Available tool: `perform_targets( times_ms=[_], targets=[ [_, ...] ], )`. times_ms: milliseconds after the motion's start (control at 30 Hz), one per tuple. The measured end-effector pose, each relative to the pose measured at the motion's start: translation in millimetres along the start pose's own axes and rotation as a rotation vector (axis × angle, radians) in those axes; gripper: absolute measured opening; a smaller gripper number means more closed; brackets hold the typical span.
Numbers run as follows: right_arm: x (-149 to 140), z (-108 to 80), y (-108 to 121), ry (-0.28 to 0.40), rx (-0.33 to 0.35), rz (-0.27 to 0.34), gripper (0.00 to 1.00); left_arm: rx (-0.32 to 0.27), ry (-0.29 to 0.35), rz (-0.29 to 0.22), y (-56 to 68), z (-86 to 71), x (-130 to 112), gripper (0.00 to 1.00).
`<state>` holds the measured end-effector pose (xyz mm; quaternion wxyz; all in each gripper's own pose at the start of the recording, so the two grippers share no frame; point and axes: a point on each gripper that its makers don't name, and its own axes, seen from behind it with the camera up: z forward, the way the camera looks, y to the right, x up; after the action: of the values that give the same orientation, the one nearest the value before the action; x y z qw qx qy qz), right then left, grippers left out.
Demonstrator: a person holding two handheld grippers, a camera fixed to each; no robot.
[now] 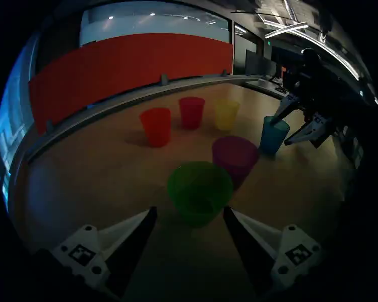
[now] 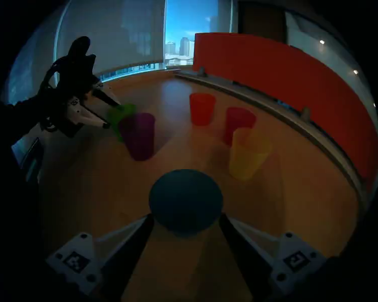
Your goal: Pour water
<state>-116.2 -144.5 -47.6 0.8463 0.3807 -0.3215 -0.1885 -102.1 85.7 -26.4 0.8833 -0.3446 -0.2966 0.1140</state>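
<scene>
A green cup (image 1: 199,191) stands on the wooden table just ahead of my left gripper (image 1: 189,212). That gripper is open, one finger on each side of the cup's base, with a gap showing on the left. A blue cup (image 2: 185,200) sits between the fingers of my right gripper (image 2: 185,217), which is open with its tips close to the cup's sides. From the left gripper view, the right gripper (image 1: 278,132) straddles the blue cup (image 1: 273,135). Seen from the right gripper view, the left gripper (image 2: 110,115) is at the green cup (image 2: 121,115).
A purple cup (image 1: 234,157) stands right behind the green one. An orange cup (image 1: 156,126), a red cup (image 1: 191,111) and a yellow cup (image 1: 226,115) form a row farther back. A red partition (image 1: 128,65) runs along the table's far edge.
</scene>
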Motion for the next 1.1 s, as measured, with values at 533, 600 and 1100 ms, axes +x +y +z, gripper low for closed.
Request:
perform_targets(
  times_ms=[533,600,1100],
  targets=[
    [0,-27.6,5,0.047,-0.037,0.052,1.00,0.057,0.040,-0.034,-10.3,-27.2,4,0.98],
    [1,-31.9,6,0.056,-0.044,0.059,1.00,0.069,0.052,-0.042,-11.5,-31.9,6,0.98],
    [10,-64.1,17,0.150,-0.098,0.123,1.00,0.184,0.187,-0.098,-27.1,-77.0,24,0.98]
  ],
)
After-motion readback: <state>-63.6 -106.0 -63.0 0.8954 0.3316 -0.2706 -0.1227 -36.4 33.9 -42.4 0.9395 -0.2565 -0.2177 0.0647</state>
